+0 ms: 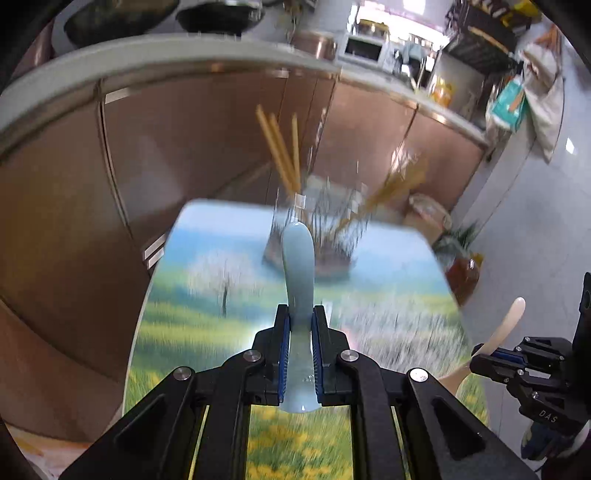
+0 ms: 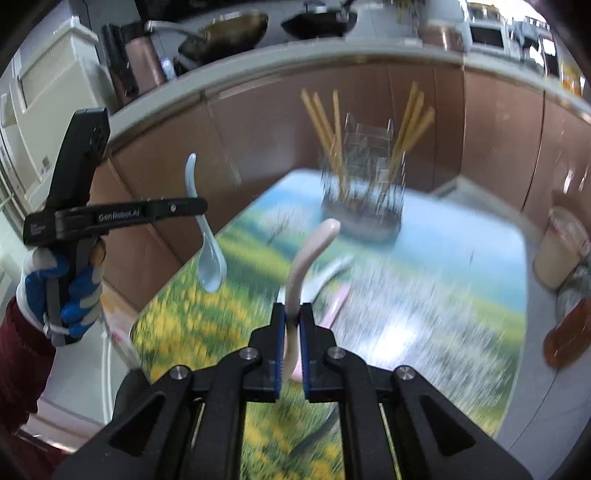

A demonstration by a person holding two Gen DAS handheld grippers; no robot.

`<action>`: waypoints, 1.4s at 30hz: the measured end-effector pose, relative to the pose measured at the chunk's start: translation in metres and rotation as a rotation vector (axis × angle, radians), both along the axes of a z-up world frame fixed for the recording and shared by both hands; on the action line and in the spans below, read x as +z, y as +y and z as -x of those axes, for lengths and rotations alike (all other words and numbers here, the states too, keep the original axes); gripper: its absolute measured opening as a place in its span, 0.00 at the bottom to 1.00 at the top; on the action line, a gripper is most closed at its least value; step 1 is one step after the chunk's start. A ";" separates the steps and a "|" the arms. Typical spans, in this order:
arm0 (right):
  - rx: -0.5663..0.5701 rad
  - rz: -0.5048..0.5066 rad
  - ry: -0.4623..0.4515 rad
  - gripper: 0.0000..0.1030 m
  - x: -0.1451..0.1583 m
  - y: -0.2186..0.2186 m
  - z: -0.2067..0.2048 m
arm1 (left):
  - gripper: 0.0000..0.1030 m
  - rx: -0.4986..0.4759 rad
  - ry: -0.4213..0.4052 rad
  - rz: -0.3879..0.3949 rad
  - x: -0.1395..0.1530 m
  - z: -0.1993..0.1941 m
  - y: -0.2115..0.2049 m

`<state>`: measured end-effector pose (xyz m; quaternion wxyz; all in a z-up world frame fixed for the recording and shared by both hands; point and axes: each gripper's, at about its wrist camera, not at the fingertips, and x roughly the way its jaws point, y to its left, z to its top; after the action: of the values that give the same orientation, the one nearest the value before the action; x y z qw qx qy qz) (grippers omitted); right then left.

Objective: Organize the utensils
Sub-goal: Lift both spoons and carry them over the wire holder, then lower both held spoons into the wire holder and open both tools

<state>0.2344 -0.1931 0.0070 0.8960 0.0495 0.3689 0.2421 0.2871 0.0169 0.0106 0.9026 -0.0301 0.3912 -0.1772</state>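
My left gripper [image 1: 299, 314] is shut on a light blue ceramic spoon [image 1: 298, 258], held above the table with its handle pointing forward; it also shows in the right wrist view [image 2: 207, 240]. My right gripper [image 2: 291, 310] is shut on a pale pink spoon [image 2: 310, 254], also held above the table, and this spoon shows in the left wrist view [image 1: 506, 325]. A clear utensil rack [image 2: 365, 192] with several wooden chopsticks [image 2: 325, 122] stands at the table's far end. A white spoon [image 2: 328, 273] and a pink one [image 2: 338, 306] lie on the table.
The small table [image 2: 461, 295] has a landscape-print top. Brown kitchen cabinets [image 1: 203, 147] run behind it under a counter with pans [image 2: 229, 29]. A bottle of amber liquid [image 2: 565, 332] and a bin [image 2: 565, 243] stand on the floor to the right.
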 end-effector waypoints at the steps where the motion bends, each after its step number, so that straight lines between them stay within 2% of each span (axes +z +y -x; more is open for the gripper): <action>1: -0.010 0.003 -0.032 0.07 0.014 -0.001 -0.010 | 0.10 0.009 -0.029 0.009 0.013 -0.009 -0.002; 8: -0.078 0.070 -0.182 0.07 0.064 0.001 -0.075 | 0.10 0.059 -0.160 0.070 0.065 -0.072 -0.025; 12: -0.120 0.109 -0.248 0.07 0.075 0.000 -0.111 | 0.10 0.077 -0.222 0.097 0.069 -0.111 -0.044; 16: -0.157 0.178 -0.317 0.07 0.074 0.005 -0.149 | 0.10 0.107 -0.263 0.113 0.058 -0.141 -0.058; 19: -0.161 0.233 -0.342 0.07 0.063 0.013 -0.171 | 0.10 0.143 -0.293 0.129 0.038 -0.158 -0.063; 25: -0.142 0.313 -0.339 0.07 0.033 0.028 -0.204 | 0.10 0.171 -0.323 0.133 0.005 -0.174 -0.070; 29: -0.132 0.341 -0.330 0.07 0.017 0.034 -0.213 | 0.10 0.175 -0.308 0.170 -0.014 -0.177 -0.070; 34: -0.121 0.370 -0.320 0.07 0.004 0.039 -0.216 | 0.10 0.189 -0.324 0.163 -0.023 -0.172 -0.070; 42: -0.071 0.453 -0.280 0.07 -0.002 0.047 -0.221 | 0.10 0.210 -0.234 0.214 -0.039 -0.178 -0.057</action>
<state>0.4555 -0.1460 0.0047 0.9345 -0.1733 0.2840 0.1264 0.4651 -0.0405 -0.0279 0.9471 -0.1458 0.2571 -0.1249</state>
